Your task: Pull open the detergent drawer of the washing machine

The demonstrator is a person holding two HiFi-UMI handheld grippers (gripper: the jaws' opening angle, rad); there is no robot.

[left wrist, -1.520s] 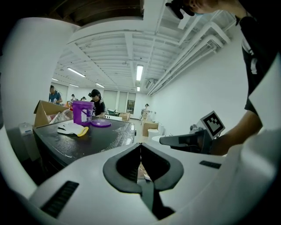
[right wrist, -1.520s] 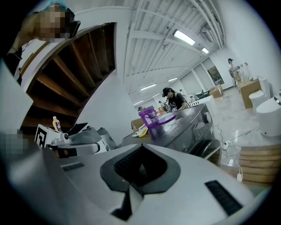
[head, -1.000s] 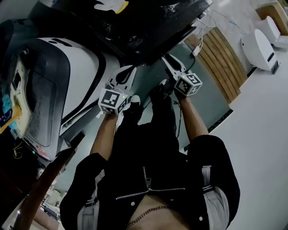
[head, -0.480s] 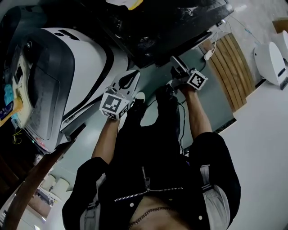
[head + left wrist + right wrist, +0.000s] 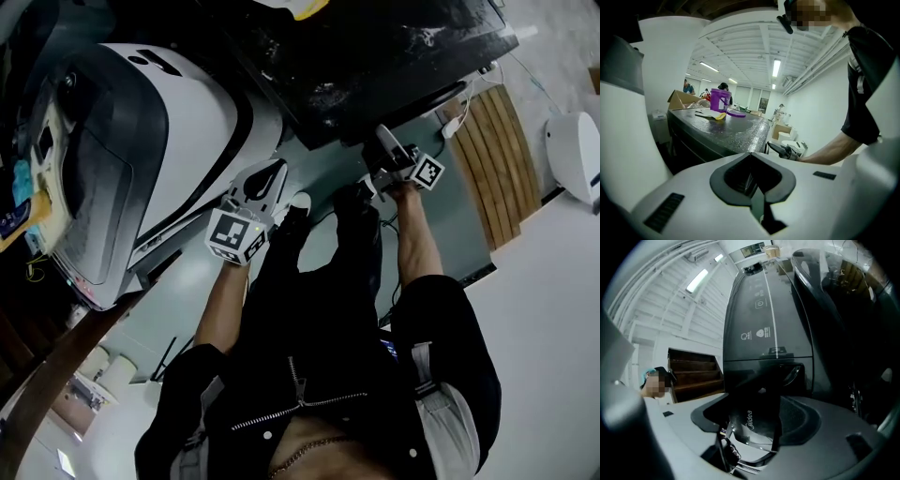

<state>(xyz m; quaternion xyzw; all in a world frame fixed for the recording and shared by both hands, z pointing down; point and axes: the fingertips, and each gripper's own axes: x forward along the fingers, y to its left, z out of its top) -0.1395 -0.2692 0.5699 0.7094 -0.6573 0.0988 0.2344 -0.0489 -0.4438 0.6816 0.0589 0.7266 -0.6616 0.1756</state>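
The right hand-held gripper [image 5: 754,437] has just been opening, spread around the detergent drawer [image 5: 746,423] of the washing machine [image 5: 764,310]; the left hand-held gripper [image 5: 752,178] is pressed together, empty.

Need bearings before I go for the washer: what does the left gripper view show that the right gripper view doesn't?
Only the left gripper view: a black speckled tabletop bearing a purple plastic jug, and the person's forearm. Only the right gripper view: a tall dark grey appliance with white icons and a glossy dark panel lettered Midea. Both: a white beamed ceiling with strip lights.
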